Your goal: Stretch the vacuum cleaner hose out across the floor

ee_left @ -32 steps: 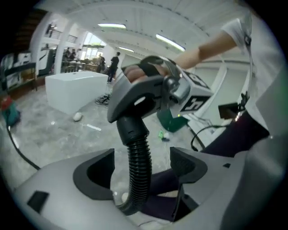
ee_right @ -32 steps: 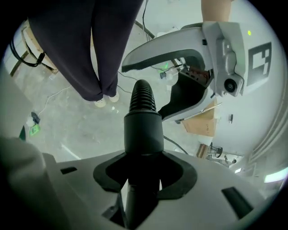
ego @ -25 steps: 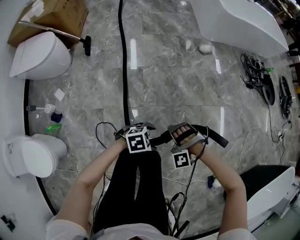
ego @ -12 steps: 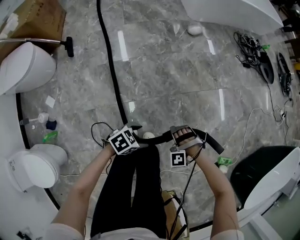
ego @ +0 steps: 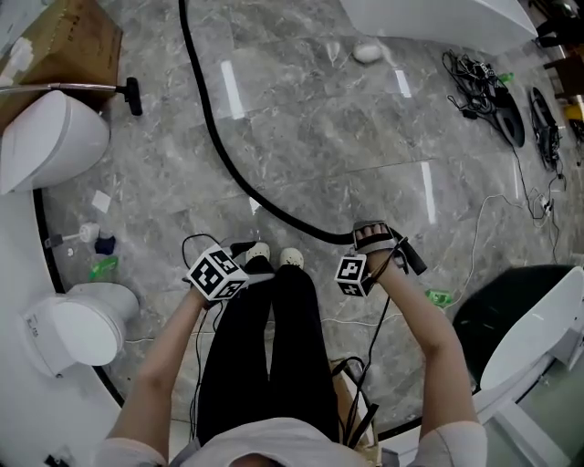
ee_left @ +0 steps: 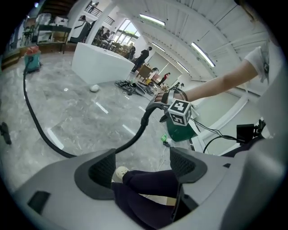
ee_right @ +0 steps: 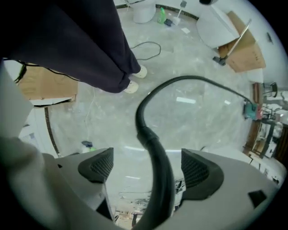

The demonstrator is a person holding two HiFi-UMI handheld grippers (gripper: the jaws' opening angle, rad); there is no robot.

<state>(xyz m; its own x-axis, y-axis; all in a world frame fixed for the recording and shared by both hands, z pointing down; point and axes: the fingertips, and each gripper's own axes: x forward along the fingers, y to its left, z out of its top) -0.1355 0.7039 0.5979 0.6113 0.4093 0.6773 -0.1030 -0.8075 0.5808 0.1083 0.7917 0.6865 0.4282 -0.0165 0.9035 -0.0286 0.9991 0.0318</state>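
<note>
The black vacuum hose (ego: pixel 228 164) comes down from the top of the head view. It curves across the grey floor to my right gripper (ego: pixel 372 235). In the right gripper view its stiff end piece (ee_right: pixel 157 152) passes between the two jaws. They are opening, and there is a gap on each side of the hose. My left gripper (ego: pixel 245 260) is apart from the hose, by the person's shoes. It is open, with only the dark trouser legs (ee_left: pixel 148 179) behind its jaws. The left gripper view shows the hose (ee_left: pixel 45 134) rising to the right gripper (ee_left: pixel 177 112).
Two white toilets (ego: pixel 50 137) (ego: pixel 78 324) stand at the left, beside a cardboard box (ego: pixel 73 36) and a metal wand with a black nozzle (ego: pixel 132 94). A white counter (ego: pixel 438 18) is at the top. Cable bundles (ego: pixel 497 91) lie at the right. The vacuum body (ee_right: pixel 252 110) stands far off.
My left gripper has come off the hose and moved to the left. The hose now bows in a long curve straight to the right gripper, which sits a little higher in view.
</note>
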